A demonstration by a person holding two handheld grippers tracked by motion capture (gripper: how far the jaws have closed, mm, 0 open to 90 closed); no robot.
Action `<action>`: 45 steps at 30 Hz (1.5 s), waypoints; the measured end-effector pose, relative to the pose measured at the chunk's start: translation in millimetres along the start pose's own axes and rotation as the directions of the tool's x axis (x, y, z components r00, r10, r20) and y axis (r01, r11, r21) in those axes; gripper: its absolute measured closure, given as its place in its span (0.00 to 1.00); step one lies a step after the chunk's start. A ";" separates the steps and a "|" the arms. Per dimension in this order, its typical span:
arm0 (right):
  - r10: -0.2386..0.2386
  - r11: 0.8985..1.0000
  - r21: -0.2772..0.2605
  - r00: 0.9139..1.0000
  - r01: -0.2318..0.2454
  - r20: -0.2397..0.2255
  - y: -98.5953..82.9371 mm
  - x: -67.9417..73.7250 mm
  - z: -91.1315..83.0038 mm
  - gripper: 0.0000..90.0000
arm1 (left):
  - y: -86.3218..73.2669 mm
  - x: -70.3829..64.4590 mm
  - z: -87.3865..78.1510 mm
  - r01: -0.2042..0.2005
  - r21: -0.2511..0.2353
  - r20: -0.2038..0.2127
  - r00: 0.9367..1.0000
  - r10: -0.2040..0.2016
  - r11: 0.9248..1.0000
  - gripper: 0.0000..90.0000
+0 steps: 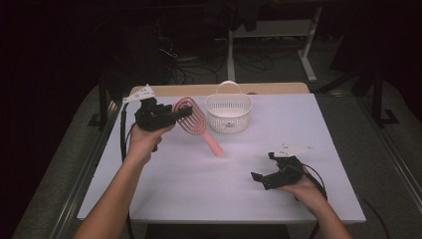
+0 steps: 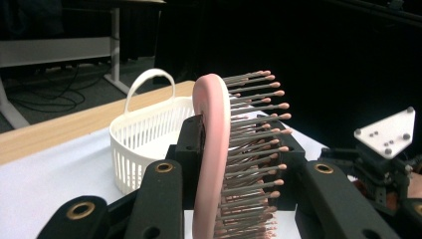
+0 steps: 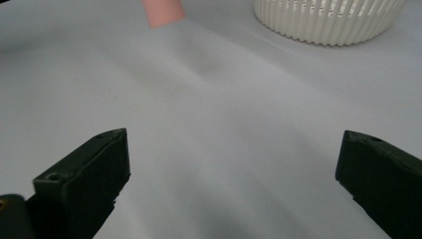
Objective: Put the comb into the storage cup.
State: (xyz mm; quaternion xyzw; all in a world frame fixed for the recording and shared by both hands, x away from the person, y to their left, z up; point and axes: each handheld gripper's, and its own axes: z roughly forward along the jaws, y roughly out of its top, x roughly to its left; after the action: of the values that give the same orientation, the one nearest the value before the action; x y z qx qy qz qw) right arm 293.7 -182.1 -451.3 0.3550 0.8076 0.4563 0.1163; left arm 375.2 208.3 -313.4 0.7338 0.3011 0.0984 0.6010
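Overhead, the white bench (image 1: 199,189) stands in a dark room, with grey floor on both sides and cables and white desk legs beyond its far edge. The left gripper (image 1: 181,112) pinches the head of the pink hairbrush (image 1: 196,124), whose handle slopes down toward the middle, just beside the white basket (image 1: 229,113) near the far edge. The right gripper (image 1: 259,178) rests near the front right, with bare cloth around it.

Along the left gripper's jaws, the hairbrush (image 2: 214,164) stands clamped, bristles to the right, with the basket (image 2: 144,142) behind.

Along the right gripper's spread jaws, open bench (image 3: 224,149) runs to the handle tip (image 3: 161,12) and basket (image 3: 323,20).
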 end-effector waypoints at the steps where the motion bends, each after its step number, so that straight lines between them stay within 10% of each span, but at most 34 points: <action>1: -0.004 1.000 -0.007 1.000 0.004 0.005 -1.3 -0.2 -0.9 0.00 | 2.6 0.1 0.4 -0.001 -0.004 0.002 1.000 0.001 1.000 0.73; 19: 0.034 0.999 -0.041 0.999 -0.034 0.014 -14.8 -8.7 -13.8 0.00 | 55.4 -0.4 10.6 -0.043 -0.054 0.021 0.999 0.045 0.998 0.73; 45: 0.028 0.999 -0.032 0.999 -0.027 0.018 -14.3 -7.3 -12.9 0.00 | 89.6 9.6 46.9 -0.038 -0.107 0.011 0.999 0.039 0.994 0.73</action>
State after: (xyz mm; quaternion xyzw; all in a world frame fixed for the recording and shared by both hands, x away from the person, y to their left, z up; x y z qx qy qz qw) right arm 285.7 -200.2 -456.8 0.3682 0.7942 0.4675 0.1229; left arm 435.7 166.5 -243.2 0.7070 0.2771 0.1211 0.6393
